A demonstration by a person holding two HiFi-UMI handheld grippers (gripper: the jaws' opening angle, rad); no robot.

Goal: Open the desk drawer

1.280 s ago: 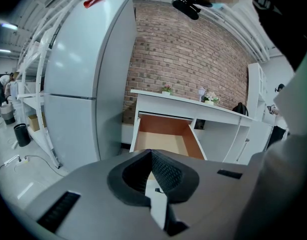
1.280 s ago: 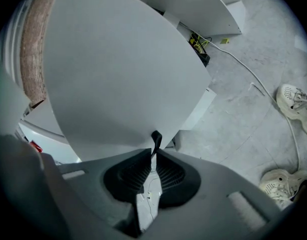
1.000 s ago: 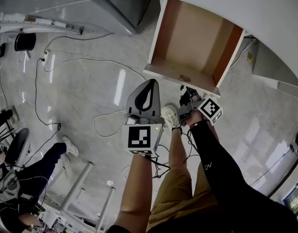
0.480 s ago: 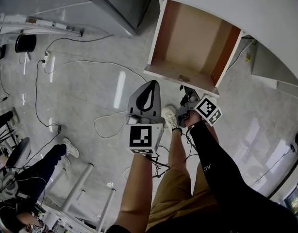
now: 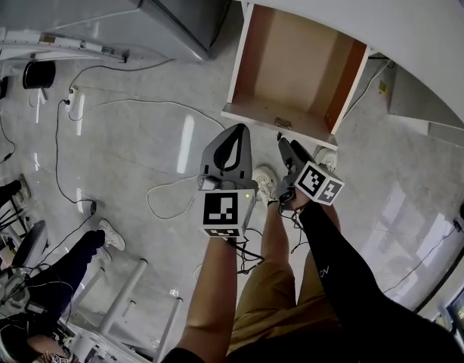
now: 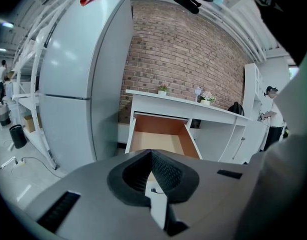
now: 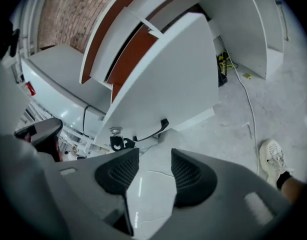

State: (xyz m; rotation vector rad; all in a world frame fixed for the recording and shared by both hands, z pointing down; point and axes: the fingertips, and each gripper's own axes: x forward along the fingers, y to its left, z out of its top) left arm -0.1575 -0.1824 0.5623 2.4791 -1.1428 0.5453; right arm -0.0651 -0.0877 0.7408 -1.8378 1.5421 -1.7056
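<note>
Since the desk drawer [image 5: 292, 59] already stands pulled well out from under the white counter [image 5: 353, 6], with its bare brown bottom showing from above, the relation that matters now is between the right tongs [image 5: 285, 144] and the black handle [image 7: 152, 130] on the drawer's white front panel [image 7: 168, 69]. In the right gripper view the handle lies just ahead of the tips and a little above them. It is near but apart, with only floor showing in the gap. Its long axis runs along the front panel, which slants across that view, so the tongs sit rolled relative to the bar rather than square to it. The right tongs are opening and their ridged pads [image 7: 186, 171] are apart, pressing on nothing. The left tongs [image 5: 236, 130] hang farther back from the drawer and off to its left side in the head view. Their pads meet at the tips [image 6: 150, 153] with nothing between them, and they point toward the drawer's open mouth [image 6: 158, 139] from well apart. The right hand is therefore plainly the nearer one, and the drawer's line of travel runs from the counter straight toward the person. Judging by how far the drawer is out, the opening looks finished or close to it. If more pull were wanted, the right tongs would need to go forward and up onto the handle. Otherwise a clean withdrawal means backing away along that same line, without snagging the bar.
</note>
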